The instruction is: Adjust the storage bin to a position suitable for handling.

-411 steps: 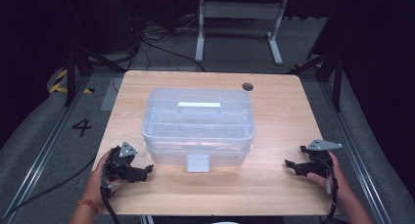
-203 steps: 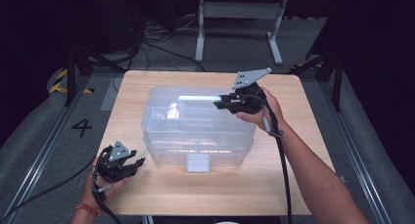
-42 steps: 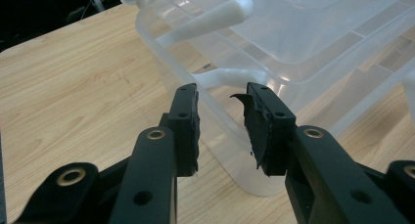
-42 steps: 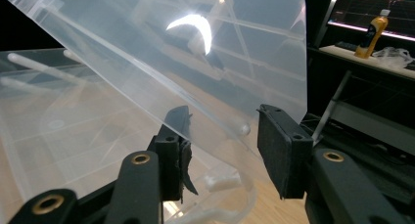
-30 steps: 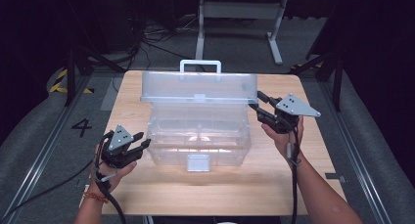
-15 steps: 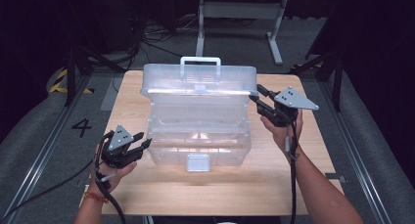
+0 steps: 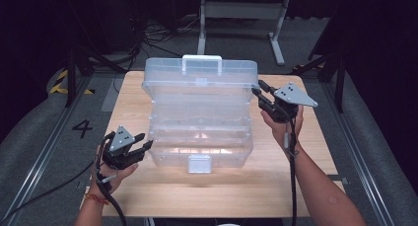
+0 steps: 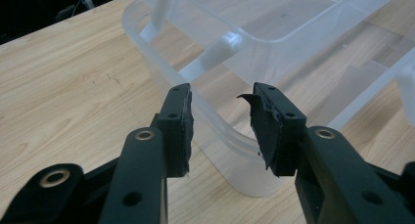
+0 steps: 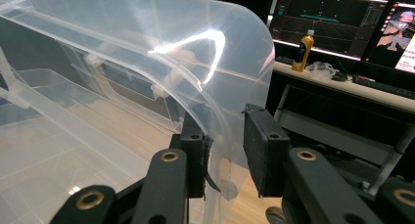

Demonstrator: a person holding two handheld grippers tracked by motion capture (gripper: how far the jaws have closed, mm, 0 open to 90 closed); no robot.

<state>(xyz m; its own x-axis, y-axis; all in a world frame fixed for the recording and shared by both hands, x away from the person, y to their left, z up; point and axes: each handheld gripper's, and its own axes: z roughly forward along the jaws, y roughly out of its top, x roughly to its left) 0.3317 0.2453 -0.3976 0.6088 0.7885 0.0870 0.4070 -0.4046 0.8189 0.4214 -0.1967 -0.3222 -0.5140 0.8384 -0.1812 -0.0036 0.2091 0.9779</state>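
Standing at the middle of the wooden surface (image 7: pixel 315 176), the clear plastic box (image 7: pixel 199 142) has its raised lid (image 7: pixel 199 80) straddled by the released right tool (image 7: pixel 260 91); the left tool (image 7: pixel 143 140) gapes at its corner.

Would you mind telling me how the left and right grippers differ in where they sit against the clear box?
The left gripper sits low, its open jaws astride the near left corner of the box base. The right gripper is raised, its open jaws astride the edge of the upright lid. Both are black, and neither is clamped.
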